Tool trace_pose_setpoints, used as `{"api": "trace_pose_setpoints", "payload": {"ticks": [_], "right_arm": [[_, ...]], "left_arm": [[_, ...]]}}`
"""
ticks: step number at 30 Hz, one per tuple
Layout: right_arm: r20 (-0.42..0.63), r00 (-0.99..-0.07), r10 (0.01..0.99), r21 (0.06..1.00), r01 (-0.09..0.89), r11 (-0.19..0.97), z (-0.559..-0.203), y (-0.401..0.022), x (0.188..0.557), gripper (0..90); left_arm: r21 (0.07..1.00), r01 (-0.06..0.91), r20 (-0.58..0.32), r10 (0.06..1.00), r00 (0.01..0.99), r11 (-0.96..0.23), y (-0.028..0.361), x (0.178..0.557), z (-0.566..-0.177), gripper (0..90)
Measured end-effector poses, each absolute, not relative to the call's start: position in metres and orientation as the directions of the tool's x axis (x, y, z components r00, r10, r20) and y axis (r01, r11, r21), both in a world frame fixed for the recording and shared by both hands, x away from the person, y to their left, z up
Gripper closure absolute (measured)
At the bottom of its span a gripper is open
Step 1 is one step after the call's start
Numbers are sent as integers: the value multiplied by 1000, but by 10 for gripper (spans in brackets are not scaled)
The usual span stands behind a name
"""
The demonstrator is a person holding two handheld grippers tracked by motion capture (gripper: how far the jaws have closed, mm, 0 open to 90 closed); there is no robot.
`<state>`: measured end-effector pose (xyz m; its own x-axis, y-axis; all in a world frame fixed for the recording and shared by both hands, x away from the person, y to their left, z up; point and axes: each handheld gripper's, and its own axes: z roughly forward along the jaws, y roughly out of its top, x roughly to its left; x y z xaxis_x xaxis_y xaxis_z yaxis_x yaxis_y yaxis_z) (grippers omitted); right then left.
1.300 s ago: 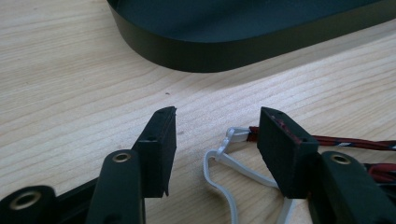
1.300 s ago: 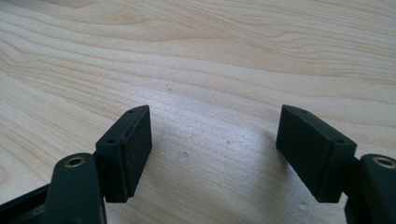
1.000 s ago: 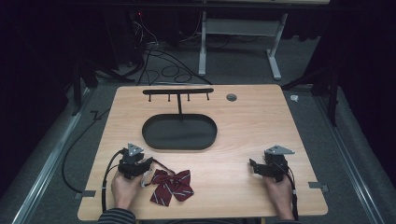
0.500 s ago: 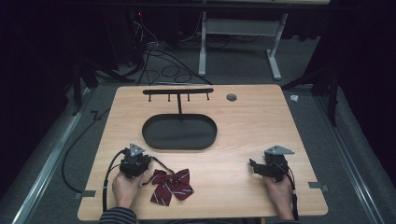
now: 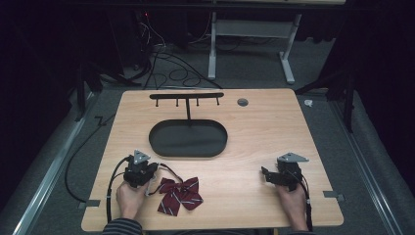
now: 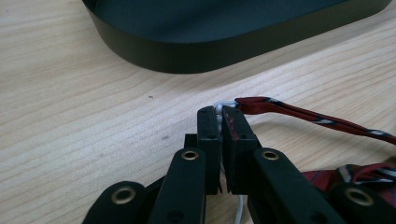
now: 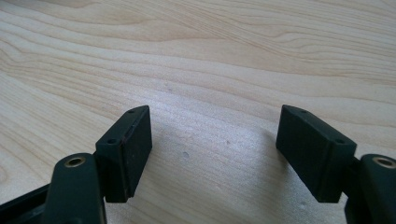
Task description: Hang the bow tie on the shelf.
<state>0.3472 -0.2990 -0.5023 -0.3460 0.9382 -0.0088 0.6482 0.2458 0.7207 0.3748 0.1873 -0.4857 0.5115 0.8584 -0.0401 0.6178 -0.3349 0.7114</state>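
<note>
Left gripper [image 6: 219,122]: jaws pressed together on a thin white cord [image 6: 223,103] at the end of the bow tie's strap; they have just been closing, with the cord between them. In the high view this gripper [image 5: 149,179] sits at the near left of the counter, held in the left hand [image 5: 128,198].
White cord: it shows above the fingertips [image 6: 209,125] and again below them, running down between the jaws.
Bow tie [image 5: 179,195]: dark red with thin pale stripes, lying flat on the counter just beside the left gripper, toward the near edge. Its strap [image 6: 303,116] leads away from the pinched end to the right in the left gripper view.
Right gripper [image 7: 212,151]: jaws spread wide with nothing between them, bare wood beneath. In the high view it [image 5: 266,175] rests at the near right, held in the right hand [image 5: 292,203], well apart from the bow tie.
Tray [image 5: 188,139]: black, oval, in the middle of the counter, beyond the bow tie; its wall [image 6: 233,44] is near the left gripper.
Hook rack [image 5: 186,96]: a black bar with small pegs on a post that rises from the tray's far side.
Counter [image 5: 264,127]: light wood.
</note>
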Motion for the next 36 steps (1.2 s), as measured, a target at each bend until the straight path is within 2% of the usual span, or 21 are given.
{"api": "trace_pose_setpoints", "payload": {"ticks": [18,25,36], "right_arm": [[-7,-346,938,720,650,245,-502,-299,347,281],[-8,-350,937,720,648,249,-502,-299,347,280],[-9,-352,936,721,646,251,-502,-299,347,280]], "left_arm": [[784,489,43,819,573,-383,169,361,-434,868],[806,477,6,811,585,-351,167,364,-421,868],[845,406,31,789,613,-348,155,364,-388,869]]}}
